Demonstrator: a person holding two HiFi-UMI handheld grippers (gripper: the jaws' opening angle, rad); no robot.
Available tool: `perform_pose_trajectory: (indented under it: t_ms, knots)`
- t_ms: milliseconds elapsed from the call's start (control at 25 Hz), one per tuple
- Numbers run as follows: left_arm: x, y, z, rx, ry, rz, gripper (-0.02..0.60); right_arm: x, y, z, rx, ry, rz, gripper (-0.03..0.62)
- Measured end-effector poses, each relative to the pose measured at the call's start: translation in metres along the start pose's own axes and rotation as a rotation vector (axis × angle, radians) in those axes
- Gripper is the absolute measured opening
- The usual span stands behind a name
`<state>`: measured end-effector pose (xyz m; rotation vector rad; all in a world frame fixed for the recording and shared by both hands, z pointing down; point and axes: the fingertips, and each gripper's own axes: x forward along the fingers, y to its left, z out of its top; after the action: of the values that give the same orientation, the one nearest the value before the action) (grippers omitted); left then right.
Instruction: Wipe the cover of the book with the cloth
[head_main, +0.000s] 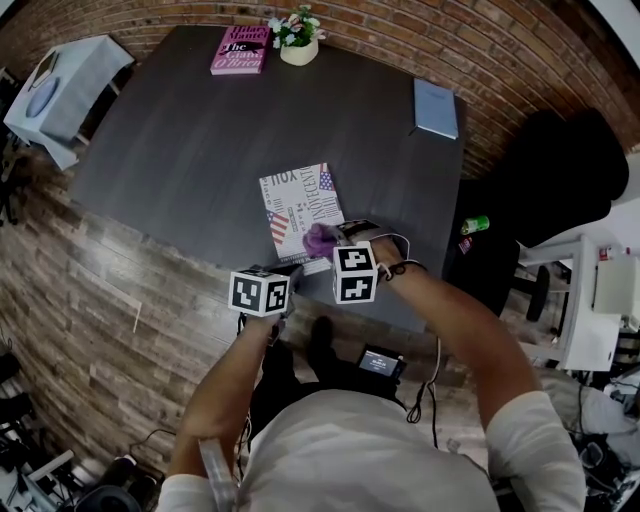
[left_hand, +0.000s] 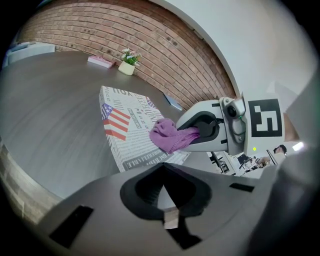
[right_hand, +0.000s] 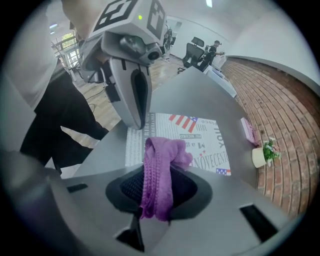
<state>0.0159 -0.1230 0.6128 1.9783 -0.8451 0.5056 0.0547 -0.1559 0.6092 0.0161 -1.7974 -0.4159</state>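
Person: someone in a light top stands at the near side of the table, with a tool in each hand.
Marker cubes: each tool carries a cube with black and white squares on it.
Left gripper (left_hand: 163, 180): its jaws are closed tight with nothing between them. Its tip is at the near corner of the book. I cannot tell if it presses down.
Right gripper (right_hand: 159, 185): it points steeply down. Its jaws are clamped on the cloth, which keeps them a bit apart.
Cloth (right_hand: 165, 152): purple and knitted. A strip runs between the right jaws, and a soft bunch sticks out in front. The bunch is down on the book's cover, close to its near right corner.
Book (head_main: 295, 200): it lies flat in the near middle of the table. The cover looks like a newspaper page, with little flags in red and white stripes. Big letters read "NOVECENT". The small print is too tiny to read.
Table (head_main: 170, 150): wide, dark and grey.
Blue book (head_main: 436, 107): it lies shut, well away, by the far right corner.
Pink book (head_main: 241, 50): it lies at the far edge. The white word "The" can be read, and the rest is too small.
Flower pot (head_main: 298, 48): small and pale, with flowers, just beside the pink book.
Brick wall (head_main: 470, 45): red-brown bricks behind the table.
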Motion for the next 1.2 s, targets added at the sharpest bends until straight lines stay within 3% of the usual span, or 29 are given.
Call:
perform_pose_trajectory:
  t_ms: [440, 720, 920, 1000, 1200]
  knots:
    - [0.000, -0.001, 0.000, -0.012, -0.004, -0.006, 0.008, -0.011, 0.028, 0.001, 0.051, -0.019, 0.053, 0.110]
    - [-0.009, -0.009, -0.014, -0.010, 0.011, -0.059, 0.008, -0.028, 0.051, 0.004, 0.160, -0.076, 0.142, 0.110]
    - [-0.027, -0.017, -0.018, -0.083, -0.062, -0.132, 0.016, -0.048, 0.064, 0.013, 0.233, -0.144, 0.192, 0.110]
    - [-0.036, -0.020, -0.016, -0.131, -0.109, -0.159, 0.091, -0.055, 0.062, 0.018, 0.256, -0.167, 0.178, 0.110]
    - [-0.059, -0.031, -0.003, -0.233, -0.250, -0.230, 0.158, -0.066, 0.031, 0.027, 0.314, -0.204, 0.003, 0.110]
